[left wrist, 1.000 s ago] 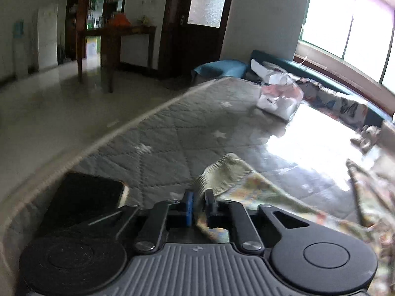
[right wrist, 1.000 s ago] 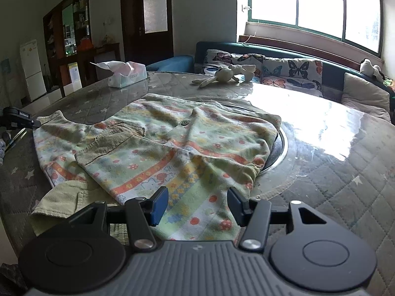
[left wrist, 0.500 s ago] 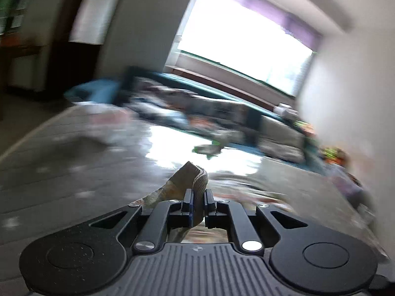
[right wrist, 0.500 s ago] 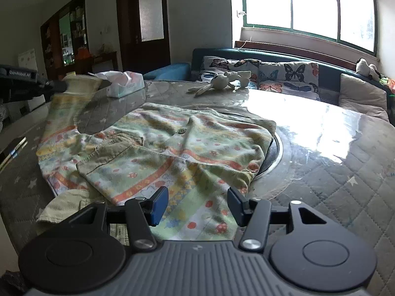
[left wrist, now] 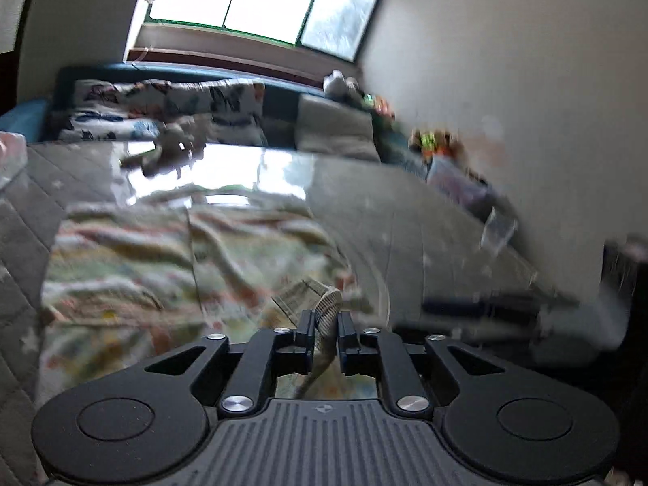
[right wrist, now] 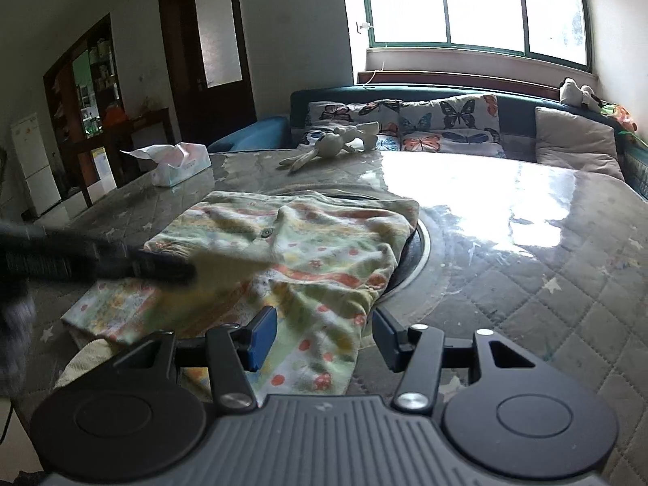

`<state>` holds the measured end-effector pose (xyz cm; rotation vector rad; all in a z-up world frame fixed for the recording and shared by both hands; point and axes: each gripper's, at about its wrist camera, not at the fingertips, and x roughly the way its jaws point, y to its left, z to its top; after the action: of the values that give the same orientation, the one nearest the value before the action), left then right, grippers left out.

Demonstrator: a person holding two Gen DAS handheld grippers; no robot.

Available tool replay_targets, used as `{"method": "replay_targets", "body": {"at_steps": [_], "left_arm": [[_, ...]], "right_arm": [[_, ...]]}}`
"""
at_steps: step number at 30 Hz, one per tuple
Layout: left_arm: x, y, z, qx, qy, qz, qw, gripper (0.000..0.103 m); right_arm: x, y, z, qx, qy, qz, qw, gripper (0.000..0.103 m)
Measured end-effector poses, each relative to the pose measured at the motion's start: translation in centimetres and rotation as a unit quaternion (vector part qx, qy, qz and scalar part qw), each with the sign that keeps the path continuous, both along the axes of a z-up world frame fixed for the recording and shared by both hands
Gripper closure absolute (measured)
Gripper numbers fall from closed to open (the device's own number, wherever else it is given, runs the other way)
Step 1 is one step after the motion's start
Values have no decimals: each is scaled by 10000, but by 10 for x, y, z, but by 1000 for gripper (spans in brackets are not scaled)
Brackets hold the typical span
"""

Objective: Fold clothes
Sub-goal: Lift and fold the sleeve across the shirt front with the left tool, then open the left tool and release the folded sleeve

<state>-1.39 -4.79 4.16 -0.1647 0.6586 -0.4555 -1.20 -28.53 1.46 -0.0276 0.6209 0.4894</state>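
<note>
A: Where is the garment?

B: A patterned shirt (right wrist: 308, 251), pale green with orange stripes and red dots, lies spread on the quilted grey table (right wrist: 546, 291). In the right wrist view it fills the middle, and its near hem reaches down between the 2 fingers of the right gripper (right wrist: 324, 334).

A: Is that gripper holding it?

B: No. Its fingers stand wide apart over the hem, with nothing pinched between them.

A: And the other one?

B: The left gripper (left wrist: 325, 324) is closed tight on the ribbed cuff (left wrist: 327, 303) of the shirt's sleeve. The cuff pokes up between the pads toward 12 o'clock, with the rest of the shirt blurred beyond it from 9 to 12 o'clock. In the right wrist view this gripper shows as a dark blur at 9 o'clock, with pale cloth stretching from it across the shirt.

A: What else is on the table?

B: A tissue box (right wrist: 182, 164) at 10 o'clock and a white toy rabbit (right wrist: 336, 146) near 12 o'clock. Behind them, a sofa (right wrist: 405, 95) carries butterfly cushions (right wrist: 445, 121).
</note>
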Motion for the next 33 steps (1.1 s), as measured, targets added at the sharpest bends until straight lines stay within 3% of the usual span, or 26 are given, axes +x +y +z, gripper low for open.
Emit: {"method": "replay_targets", "body": {"at_steps": [2, 3, 4, 10, 17, 21, 23, 30, 33], "left_arm": [[-2, 1, -6, 75, 42, -58, 9999, 70], [-4, 4, -8, 113, 45, -77, 9999, 55], [-6, 7, -7, 154, 20, -90, 9998, 48], [-16, 43, 0, 359, -227, 349, 9985, 38], [-19, 109, -6, 661, -189, 1442, 9871, 38], [-18, 137, -14, 758, -31, 1854, 9797, 38], [-15, 142, -17, 788, 25, 1918, 9783, 39], [3, 129, -18, 879, -58, 1683, 9818, 69], [13, 118, -21, 1007, -116, 1487, 9837, 74]], "right_arm": [[2, 2, 2, 42, 29, 49, 10000, 50], [4, 5, 3, 61, 48, 97, 9999, 50], [5, 8, 4, 77, 68, 153, 9998, 50], [18, 35, -2, 86, 397, 515, 9978, 55], [42, 54, -20, 53, 749, 455, 9961, 66], [49, 56, -27, 71, 920, 346, 9951, 82], [47, 56, -26, 33, 856, 293, 9959, 95], [33, 57, -11, -157, 499, 112, 9986, 97], [33, 60, -17, -350, 555, 73, 9978, 97]]}}
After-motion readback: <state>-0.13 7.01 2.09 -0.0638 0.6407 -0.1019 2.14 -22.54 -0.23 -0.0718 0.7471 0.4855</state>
